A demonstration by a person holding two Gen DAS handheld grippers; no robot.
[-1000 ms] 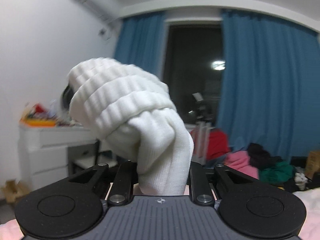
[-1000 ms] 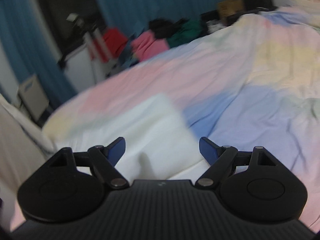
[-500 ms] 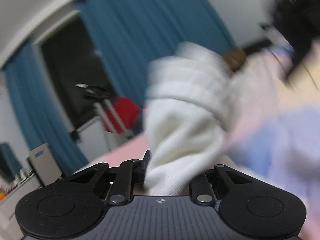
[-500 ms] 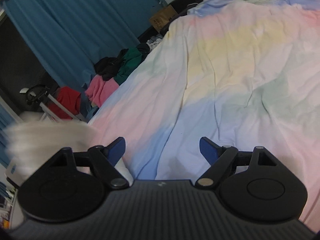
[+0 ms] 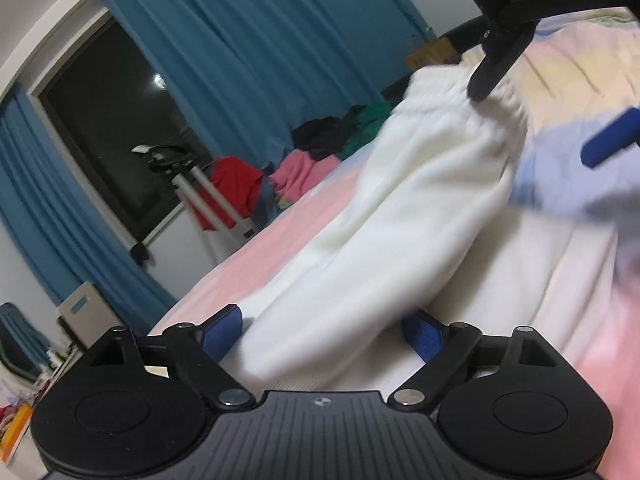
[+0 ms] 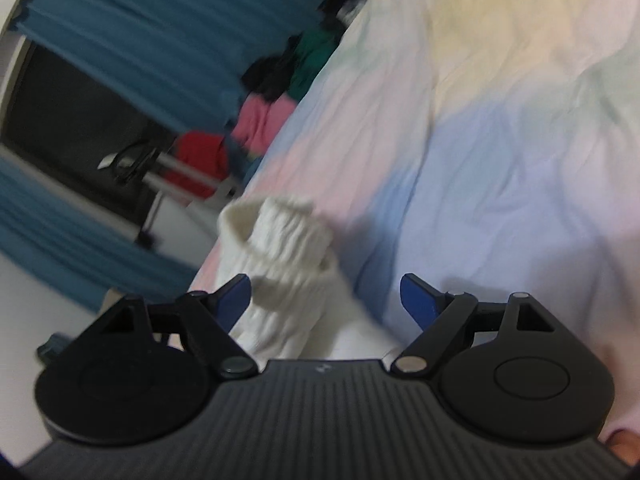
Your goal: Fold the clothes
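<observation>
A white knit garment (image 5: 400, 208) lies stretched on the pastel bed sheet (image 5: 256, 256). Its near end runs between the blue pads of my left gripper (image 5: 324, 324), which stands open around it without pinching it. The ribbed cuff (image 6: 280, 248) at the far end sits between the spread fingers of my right gripper (image 6: 326, 296), also open. In the left wrist view the right gripper (image 5: 534, 124) reaches in from the upper right, one black finger on the cuff and one blue pad (image 5: 608, 136) off to the side. More white cloth (image 5: 540, 264) lies under the garment.
A heap of pink, red, green and black clothes (image 5: 316, 156) is piled past the bed's far edge, beside a metal stand (image 5: 208, 196). Blue curtains (image 5: 256, 52) flank a dark window. The pastel sheet (image 6: 500, 140) stretches away to the right.
My left gripper swung down from facing the window to the bed and opened, letting go of the bunched white garment, now laid out. The right gripper moved onto the ribbed cuff, still open.
</observation>
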